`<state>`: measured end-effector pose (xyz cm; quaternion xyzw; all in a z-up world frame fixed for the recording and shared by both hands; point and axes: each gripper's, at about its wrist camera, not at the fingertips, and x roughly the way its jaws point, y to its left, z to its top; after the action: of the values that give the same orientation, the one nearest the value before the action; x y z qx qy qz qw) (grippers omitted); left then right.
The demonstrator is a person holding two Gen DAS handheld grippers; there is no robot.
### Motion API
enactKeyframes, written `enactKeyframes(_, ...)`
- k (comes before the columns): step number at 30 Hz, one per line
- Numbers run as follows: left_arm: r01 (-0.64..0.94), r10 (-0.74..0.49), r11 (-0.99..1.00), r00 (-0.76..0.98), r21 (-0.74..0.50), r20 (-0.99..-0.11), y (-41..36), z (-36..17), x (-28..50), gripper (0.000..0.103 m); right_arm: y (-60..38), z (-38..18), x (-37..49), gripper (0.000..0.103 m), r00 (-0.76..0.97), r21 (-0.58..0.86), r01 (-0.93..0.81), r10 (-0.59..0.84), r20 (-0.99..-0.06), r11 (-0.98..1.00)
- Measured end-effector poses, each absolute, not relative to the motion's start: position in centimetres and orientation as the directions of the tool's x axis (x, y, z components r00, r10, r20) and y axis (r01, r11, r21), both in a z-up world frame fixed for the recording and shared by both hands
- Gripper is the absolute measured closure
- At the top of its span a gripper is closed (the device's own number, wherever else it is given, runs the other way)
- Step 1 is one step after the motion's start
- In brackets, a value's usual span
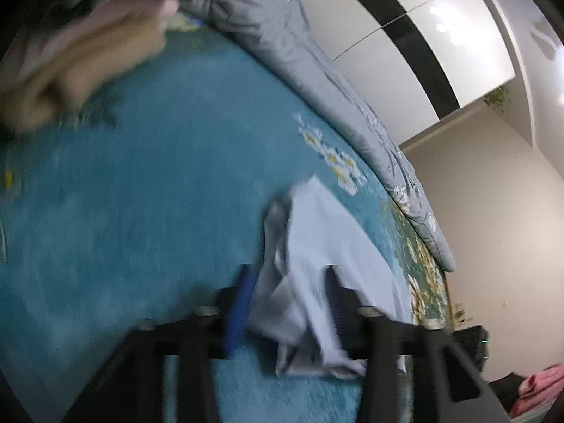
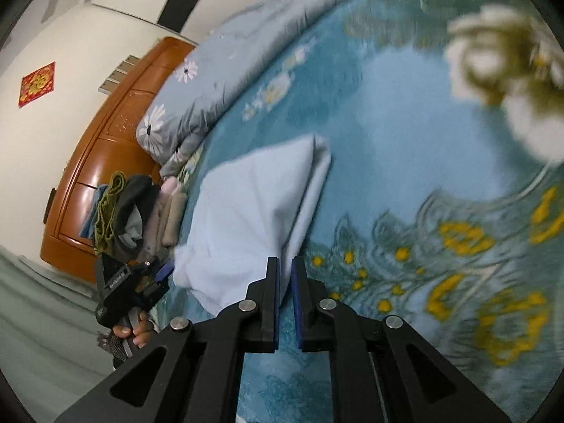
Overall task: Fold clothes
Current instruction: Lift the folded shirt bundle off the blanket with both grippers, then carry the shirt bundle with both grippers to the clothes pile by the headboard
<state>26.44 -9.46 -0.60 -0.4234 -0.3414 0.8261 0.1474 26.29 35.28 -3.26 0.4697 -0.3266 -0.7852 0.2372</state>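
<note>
A pale blue garment (image 2: 253, 211) lies folded on the teal floral blanket (image 2: 405, 148). In the left wrist view its bunched edge (image 1: 310, 282) sits between the fingers of my left gripper (image 1: 289, 289), which stand apart around the cloth; whether they pinch it is unclear. My left gripper also shows in the right wrist view (image 2: 141, 282), at the garment's near left corner. My right gripper (image 2: 285, 264) is nearly shut with a narrow gap, at the garment's near right edge, holding nothing visible.
A rolled grey floral duvet (image 1: 317, 70) runs along the blanket's far side. A pile of folded clothes (image 2: 141, 211) sits by the wooden headboard (image 2: 105, 162). A blurred hand (image 1: 77, 60) is at the upper left of the left wrist view.
</note>
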Motion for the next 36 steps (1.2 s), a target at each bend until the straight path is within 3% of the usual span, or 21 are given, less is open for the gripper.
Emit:
enactKeyframes(2,0.033,0.557,-0.726,-0.559,-0.687,-0.614,-9.4,-1.0,25.1,0.033,34.9,-3.5,25.9,0.080,-0.447,0.746,0.050,-0.682,-0.578,-0.665)
enactKeyframes(3,0.030,0.566,-0.728,-0.537,-0.685,-0.625,-9.2,-1.4,24.5,0.033,34.7,-3.7,25.7,0.064,-0.448,0.750,0.042,-0.684,-0.576,-0.660)
enactKeyframes(4,0.022,0.575,-0.734,-0.513,-0.679,-0.638,-8.7,-1.8,23.9,0.033,34.6,-3.8,25.5,0.058,-0.448,0.755,0.034,-0.685,-0.574,-0.655)
enactKeyframes(13,-0.057,0.665,-0.694,-0.434,-0.718,-0.608,-6.1,-3.5,22.3,0.033,32.9,-5.0,23.7,0.058,-0.454,0.794,-0.037,-0.698,-0.554,-0.607)
enactKeyframes(18,-0.062,0.708,-0.641,-0.433,-0.765,-0.558,-5.6,-3.7,22.0,0.041,31.6,-5.1,23.0,0.057,-0.477,0.794,-0.029,-0.690,-0.545,-0.607)
enactKeyframes(20,-0.059,0.708,-0.639,-0.433,-0.767,-0.557,-5.6,-3.8,22.0,0.054,31.5,-5.1,23.0,0.062,-0.485,0.795,-0.027,-0.688,-0.540,-0.605)
enactKeyframes(22,-0.055,0.704,-0.640,-0.441,-0.766,-0.556,-5.6,-4.1,22.1,0.064,31.7,-5.3,23.0,0.082,-0.489,0.797,-0.038,-0.685,-0.541,-0.603)
enactKeyframes(23,-0.049,0.704,-0.637,-0.444,-0.769,-0.555,-5.5,-4.3,22.2,0.075,31.8,-5.5,23.0,0.087,-0.490,0.798,-0.050,-0.681,-0.544,-0.601)
enactKeyframes(25,-0.035,0.705,-0.630,-0.446,-0.776,-0.552,-5.3,-4.6,22.4,0.084,32.0,-5.8,23.0,0.093,-0.493,0.807,-0.067,-0.683,-0.538,-0.587)
enactKeyframes(29,-0.030,0.699,-0.623,-0.471,-0.781,-0.539,-4.8,-4.1,22.7,0.090,31.8,-4.2,23.0,0.097,-0.502,0.802,-0.058,-0.677,-0.538,-0.595)
enactKeyframes(36,-0.117,0.719,-0.607,-0.501,-0.786,-0.481,-4.5,0.1,24.4,0.090,30.3,2.0,23.8,0.097,-0.520,0.777,0.049,-0.680,-0.517,-0.628)
